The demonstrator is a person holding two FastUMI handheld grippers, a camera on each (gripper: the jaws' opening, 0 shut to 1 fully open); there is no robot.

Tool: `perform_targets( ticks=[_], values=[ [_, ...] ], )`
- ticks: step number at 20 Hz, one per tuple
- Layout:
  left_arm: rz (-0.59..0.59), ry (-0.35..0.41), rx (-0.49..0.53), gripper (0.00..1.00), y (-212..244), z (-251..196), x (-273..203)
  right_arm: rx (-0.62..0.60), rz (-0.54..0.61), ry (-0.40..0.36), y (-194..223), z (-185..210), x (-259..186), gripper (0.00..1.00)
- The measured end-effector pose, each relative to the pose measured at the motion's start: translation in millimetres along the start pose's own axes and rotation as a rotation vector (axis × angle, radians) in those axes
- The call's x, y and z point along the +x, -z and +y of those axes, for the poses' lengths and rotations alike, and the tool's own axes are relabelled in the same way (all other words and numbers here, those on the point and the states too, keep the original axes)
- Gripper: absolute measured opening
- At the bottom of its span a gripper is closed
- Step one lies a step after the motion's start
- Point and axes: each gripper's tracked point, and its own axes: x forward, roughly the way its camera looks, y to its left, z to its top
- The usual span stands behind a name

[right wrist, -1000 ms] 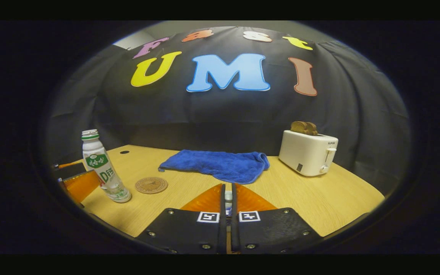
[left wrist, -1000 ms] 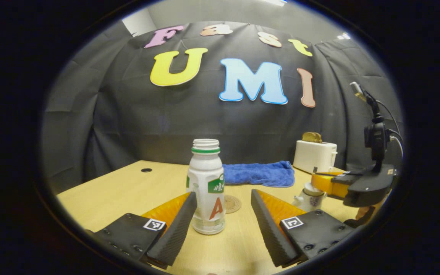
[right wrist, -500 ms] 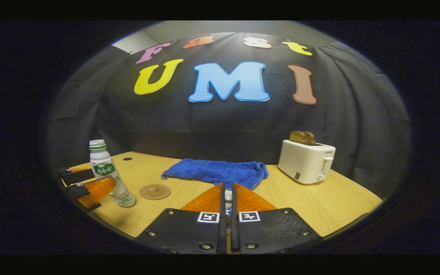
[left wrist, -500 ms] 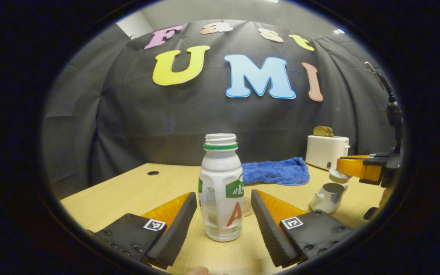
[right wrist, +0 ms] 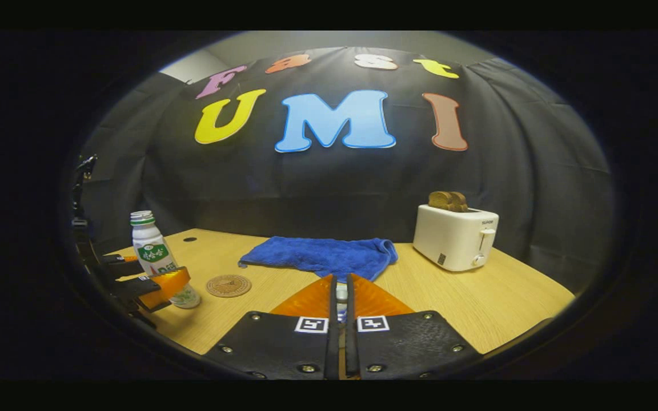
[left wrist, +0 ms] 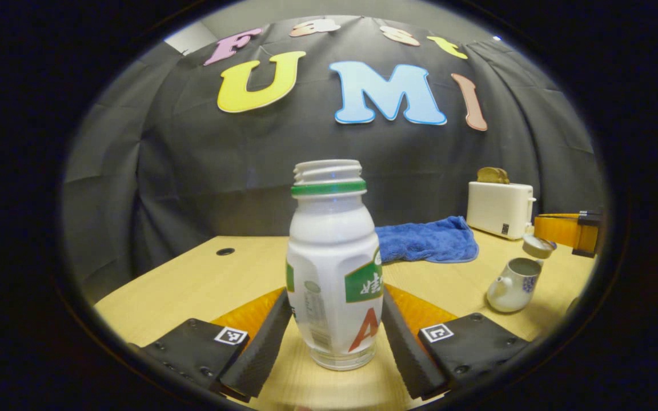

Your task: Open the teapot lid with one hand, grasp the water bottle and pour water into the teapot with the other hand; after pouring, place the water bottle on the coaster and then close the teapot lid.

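Observation:
In the left gripper view, the white water bottle point(left wrist: 332, 268), uncapped with a green neck ring, stands upright on the table. My left gripper point(left wrist: 336, 294) is open around its lower body, with a finger close against each side. At the right, the small white teapot point(left wrist: 512, 285) stands with its mouth uncovered. My right gripper point(left wrist: 541, 238) holds the lid point(left wrist: 537, 245) just above and behind it. In the right gripper view, my right gripper point(right wrist: 340, 285) is shut on the lid's knob point(right wrist: 340, 292). The bottle point(right wrist: 155, 257) and left gripper point(right wrist: 160, 267) are at the far left, beside the round coaster point(right wrist: 228, 285).
A blue towel point(right wrist: 320, 257) lies at the back middle of the wooden table point(right wrist: 506, 302). A white toaster point(right wrist: 456, 237) with bread in it stands at the back right. There is a small hole point(left wrist: 225, 251) in the tabletop at the back left.
My left gripper has moved forward, so the bottle now stands between its fingers. My right gripper has lifted the lid off the teapot and carried it up and away.

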Motion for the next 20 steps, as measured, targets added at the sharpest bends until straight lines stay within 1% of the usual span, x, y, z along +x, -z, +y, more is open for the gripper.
perform_targets(
  ticks=[1, 2, 3, 4, 5, 6, 7, 8, 9, 11, 13, 14, 15, 16, 18, 19, 20],
  values=[
    [0.001, 0.007, 0.004, 1.00, 2.2, -1.4, 2.2, 0.004, 0.000, 0.003, 1.1, -2.1, -0.2, 0.00],
    [0.000, 0.010, 0.003, 0.96, 5.2, -2.2, 8.3, 0.009, 0.000, 0.005, 0.1, -4.4, -1.0, 0.04],
    [0.002, 0.014, 0.004, 0.91, 1.0, -2.7, 2.9, 0.014, -0.002, 0.008, -0.2, -6.7, -2.3, 0.21],
    [0.004, 0.018, 0.005, 0.87, 0.2, -3.5, 2.4, 0.019, -0.004, 0.013, -1.5, -9.5, -2.9, 0.21],
    [0.005, 0.021, 0.014, 0.85, 0.6, -3.1, 1.6, 0.023, -0.005, 0.017, -1.8, -13.0, -3.5, 0.21],
    [0.008, 0.020, 0.032, 0.84, 1.0, -3.9, 1.9, 0.028, -0.007, 0.021, -3.0, -16.4, -4.7, 0.04],
    [0.012, 0.018, 0.060, 0.84, 0.7, -3.5, 2.4, 0.033, -0.009, 0.028, -2.8, -21.4, -4.9, 0.21],
    [0.012, 0.013, 0.096, 0.78, -0.7, -3.2, 2.3, 0.037, -0.011, 0.036, -3.7, -26.2, -6.3, 0.04],
    [0.007, 0.008, 0.137, 0.73, -4.8, -3.1, 3.2, 0.040, -0.013, 0.045, -3.0, -32.8, -7.7, 0.04],
    [-0.011, 0.005, 0.220, 0.72, -14.5, -7.0, 2.7, 0.050, -0.012, 0.064, -1.2, -45.7, -9.0, 0.04],
    [-0.030, 0.006, 0.305, 0.83, -22.7, -14.3, 4.3, 0.063, -0.011, 0.077, -0.2, -56.7, -11.4, 0.04],
    [-0.038, 0.006, 0.348, 0.83, -25.9, -18.0, 3.8, 0.064, -0.010, 0.085, 0.1, -62.7, -11.9, 0.04],
    [-0.043, 0.004, 0.394, 0.83, -29.5, -21.2, 4.4, 0.067, -0.009, 0.093, 1.8, -68.6, -12.9, 0.00],
    [-0.050, 0.001, 0.438, 0.83, -32.2, -24.8, 4.8, 0.070, -0.011, 0.097, 1.6, -73.1, -15.0, 0.04],
    [-0.058, -0.004, 0.531, 0.83, -37.8, -32.5, 6.0, 0.069, -0.008, 0.110, 4.9, -81.1, -17.3, 0.04],
    [-0.058, -0.003, 0.576, 0.82, -40.0, -36.4, 6.6, 0.071, -0.005, 0.113, 7.4, -85.8, -18.5, 0.04],
    [-0.055, -0.001, 0.625, 0.72, -40.5, -40.2, 7.2, 0.074, 0.000, 0.118, 8.8, -89.2, -19.5, 0.04]
  ],
)
